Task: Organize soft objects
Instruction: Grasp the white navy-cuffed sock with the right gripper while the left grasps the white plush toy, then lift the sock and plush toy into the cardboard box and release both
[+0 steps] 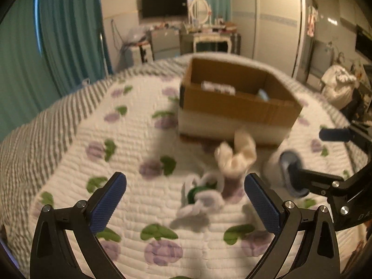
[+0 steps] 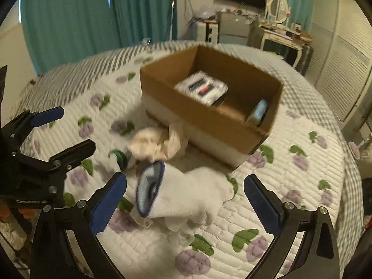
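A brown cardboard box sits open on the bed. Inside it lie a white packet and a small blue item. In front of the box lie a cream cloth, a white and green sock and a white sock with a blue cuff. My left gripper is open above the white and green sock. My right gripper is open around the blue-cuffed sock, without touching it. Each gripper shows in the other's view: the right one and the left one.
The bed is covered by a white quilt with purple flowers and a grey striped border. Teal curtains hang at the left. A dressing table, a wall television and a wardrobe stand beyond the bed.
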`<state>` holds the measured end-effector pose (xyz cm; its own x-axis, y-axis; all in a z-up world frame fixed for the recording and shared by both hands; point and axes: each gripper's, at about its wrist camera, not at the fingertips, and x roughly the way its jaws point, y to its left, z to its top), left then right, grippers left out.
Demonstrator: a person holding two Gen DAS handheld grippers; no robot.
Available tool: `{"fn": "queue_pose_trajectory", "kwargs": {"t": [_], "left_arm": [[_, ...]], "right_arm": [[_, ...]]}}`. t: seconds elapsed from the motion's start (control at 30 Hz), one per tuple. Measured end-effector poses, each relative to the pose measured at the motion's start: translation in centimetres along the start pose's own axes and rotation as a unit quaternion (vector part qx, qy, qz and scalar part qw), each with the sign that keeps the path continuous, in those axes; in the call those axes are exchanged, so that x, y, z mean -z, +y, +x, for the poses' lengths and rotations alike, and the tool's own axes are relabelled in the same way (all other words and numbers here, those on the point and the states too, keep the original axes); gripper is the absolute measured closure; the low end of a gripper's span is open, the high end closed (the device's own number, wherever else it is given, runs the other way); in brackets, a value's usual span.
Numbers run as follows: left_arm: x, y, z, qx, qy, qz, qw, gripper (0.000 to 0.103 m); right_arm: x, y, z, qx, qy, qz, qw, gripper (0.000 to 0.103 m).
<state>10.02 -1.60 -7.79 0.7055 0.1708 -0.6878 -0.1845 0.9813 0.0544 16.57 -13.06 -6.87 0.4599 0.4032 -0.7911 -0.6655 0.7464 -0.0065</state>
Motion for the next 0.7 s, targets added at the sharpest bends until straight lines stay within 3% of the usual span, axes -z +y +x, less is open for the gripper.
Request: {"fn": "queue_pose_trajectory", "kwargs": {"t": [0.23, 0.4, 0.43, 0.47, 0.5, 0.57, 0.7], "left_arm": [[1.8, -0.6, 3.2, 0.018, 0.045, 0.012, 0.9987, 0.002], [2.2, -0.4, 5.0, 0.032, 0.073, -0.003, 0.9968, 0.009], [2.3, -0.3, 5.3, 0.035, 0.077, -0.006, 0.9964, 0.013], [2.3, -0.3, 5.7, 0.039, 0.085, -0.009, 0.9956, 0.025], [2.4, -0.3, 6.0, 0.044, 0.094, -0.011, 0.9946, 0.032], [2.5, -0.2, 6.6, 0.051, 0.106, -0.015, 0.9929, 0.036], [2.6, -0.2, 6.3, 0.068, 0.105, -0.015, 0.992, 0.054]], "right_arm": [[1.9, -1.3, 5.1, 0.004, 0.043, -0.004, 0.999, 0.005], [1.7, -2.5, 5.7, -0.02, 0.038, 0.009, 0.999, 0.03], [1.6, -2.5, 5.6, -0.023, 0.036, 0.004, 0.999, 0.037], [1.6, -2.3, 5.4, -0.025, 0.034, 0.0, 0.999, 0.04], [1.6, -2.2, 5.2, -0.027, 0.032, -0.003, 0.999, 0.046], [1.6, -2.3, 4.7, -0.024, 0.029, -0.003, 0.999, 0.052], [1.6, -2.8, 3.6, -0.018, 0.021, 0.001, 1.0, 0.063]]}}
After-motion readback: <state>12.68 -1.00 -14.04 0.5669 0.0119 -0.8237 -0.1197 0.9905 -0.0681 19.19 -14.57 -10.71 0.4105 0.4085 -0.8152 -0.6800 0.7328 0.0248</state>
